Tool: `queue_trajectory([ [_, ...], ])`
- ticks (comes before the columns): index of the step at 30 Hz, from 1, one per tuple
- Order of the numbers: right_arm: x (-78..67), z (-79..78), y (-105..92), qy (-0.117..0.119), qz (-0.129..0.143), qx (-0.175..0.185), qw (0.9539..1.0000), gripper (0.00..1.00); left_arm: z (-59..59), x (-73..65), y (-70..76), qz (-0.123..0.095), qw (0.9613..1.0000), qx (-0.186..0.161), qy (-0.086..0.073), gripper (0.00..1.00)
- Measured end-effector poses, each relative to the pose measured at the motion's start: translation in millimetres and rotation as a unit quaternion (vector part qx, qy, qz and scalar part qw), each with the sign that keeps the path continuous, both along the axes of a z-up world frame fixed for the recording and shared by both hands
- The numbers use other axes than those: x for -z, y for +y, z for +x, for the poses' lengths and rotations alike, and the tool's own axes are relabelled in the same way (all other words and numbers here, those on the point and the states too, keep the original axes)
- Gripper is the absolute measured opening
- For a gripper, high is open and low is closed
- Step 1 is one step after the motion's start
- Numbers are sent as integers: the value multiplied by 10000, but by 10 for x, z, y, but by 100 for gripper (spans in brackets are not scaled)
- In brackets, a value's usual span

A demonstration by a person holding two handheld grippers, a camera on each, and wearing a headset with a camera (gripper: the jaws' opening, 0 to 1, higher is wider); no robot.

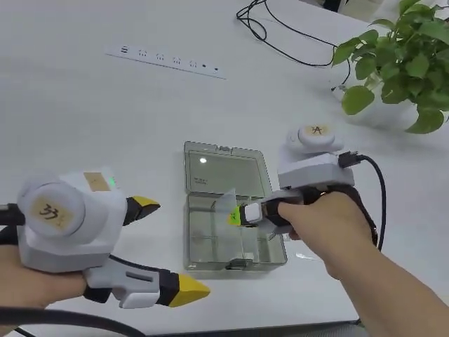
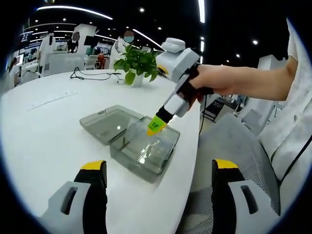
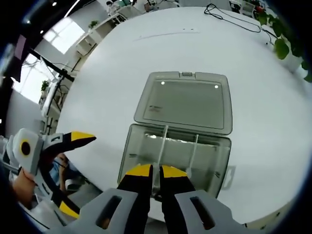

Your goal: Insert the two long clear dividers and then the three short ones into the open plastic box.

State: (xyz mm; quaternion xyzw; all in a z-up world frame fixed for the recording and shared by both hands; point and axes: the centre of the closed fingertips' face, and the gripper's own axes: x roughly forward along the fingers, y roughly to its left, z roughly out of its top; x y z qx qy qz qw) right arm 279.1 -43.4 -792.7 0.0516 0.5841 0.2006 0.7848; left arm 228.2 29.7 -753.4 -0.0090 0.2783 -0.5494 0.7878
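My right gripper [image 1: 235,216] is clenched on a clear divider [image 1: 226,202] above the open plastic box [image 1: 210,265] (its lid [image 1: 224,168] lies flat, far side). My left gripper [image 1: 173,247] hovers released, near-left of it

Desk [image 1: 63,126] bare left of box [image 1: 210,263], lid [image 1: 224,172] flat behind, pwr strip [image 1: 167,61] far side, cable [image 1: 295,38] + plant [image 1: 400,60] far-right corner.
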Motion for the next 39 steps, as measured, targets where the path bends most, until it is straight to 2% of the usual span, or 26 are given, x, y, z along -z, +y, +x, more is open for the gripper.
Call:
queue_trajectory([
  [6,20,-5,37,-104,-295,-341,9989,7,-9,0,-2,5,10000,-3,9,91],
  [12,38,8,57,-113,-259,-410,9988,7,-3,7,9,1,10000,-36,24,91],
  [23,147,4,117,-104,34,-462,9989,9,4,22,19,50,10000,-45,23,92],
  [39,273,-9,120,11,386,-275,9989,10,25,6,25,94,9999,-102,29,92],
])
